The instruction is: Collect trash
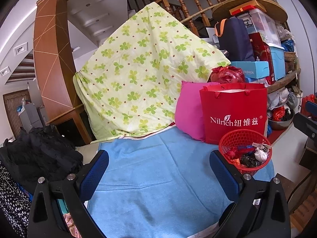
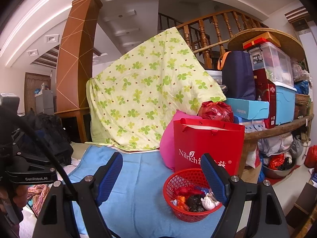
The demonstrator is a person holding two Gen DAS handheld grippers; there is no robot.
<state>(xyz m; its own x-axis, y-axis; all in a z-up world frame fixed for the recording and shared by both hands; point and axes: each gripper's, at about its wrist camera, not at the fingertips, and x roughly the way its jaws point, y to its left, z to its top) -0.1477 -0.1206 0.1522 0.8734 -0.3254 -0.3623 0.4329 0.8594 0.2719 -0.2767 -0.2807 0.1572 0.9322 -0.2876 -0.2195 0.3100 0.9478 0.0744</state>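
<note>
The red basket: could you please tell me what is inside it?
The red basket holds crumpled trash: red wrappers, a black bag and white paper. Anything beneath them is hidden.

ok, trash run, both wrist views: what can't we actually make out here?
- Red basket: its right rim hidden by the right gripper finger, right wrist view; near rim hidden by the left gripper finger, left wrist view.
- Red paper bag: contents hidden by its own wall, both views.
- Blue towel: near edge cut off by the frame bottom.
- Under the clover quilt: hidden, both views.

Black tongs point(image 2: 161, 176), blue textured pads point(image 2: 111, 176), silver screws, black cable
</note>
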